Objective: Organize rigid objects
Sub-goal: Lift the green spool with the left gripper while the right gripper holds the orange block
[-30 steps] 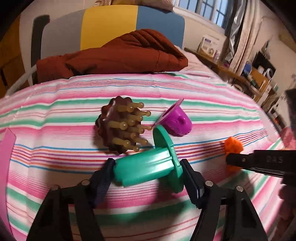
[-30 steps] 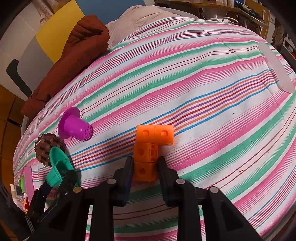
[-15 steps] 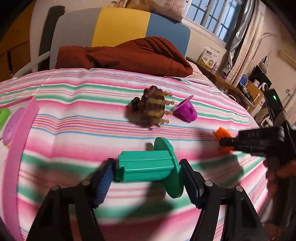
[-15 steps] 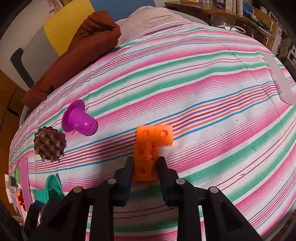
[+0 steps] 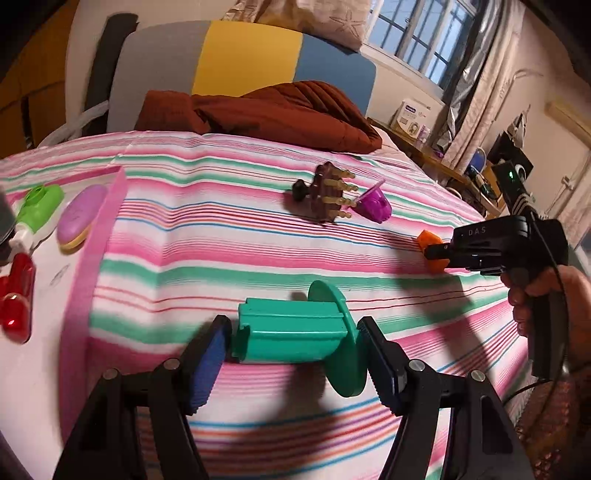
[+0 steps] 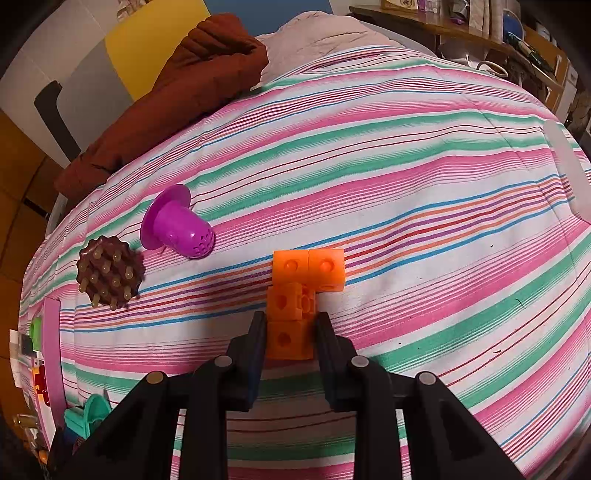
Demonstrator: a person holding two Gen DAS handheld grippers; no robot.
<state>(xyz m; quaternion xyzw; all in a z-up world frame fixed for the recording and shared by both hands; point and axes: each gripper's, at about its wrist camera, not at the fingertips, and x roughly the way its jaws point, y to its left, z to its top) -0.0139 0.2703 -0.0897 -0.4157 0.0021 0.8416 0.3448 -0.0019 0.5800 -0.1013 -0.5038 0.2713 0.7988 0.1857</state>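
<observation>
Both grippers hold toys over the striped bedspread.
Left gripper jaws clamp a teal plastic flanged spool; right gripper jaws pinch an orange linked-cube block.

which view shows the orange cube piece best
The right wrist view: the orange cube piece sits centred, its four linked cubes clear, the right gripper shut on its lowest cube. In the left wrist view only a small orange bit shows beside that gripper.

A home bedroom — striped bedspread, rust-brown quilt beyond the jaws, curtained window behind.
</observation>
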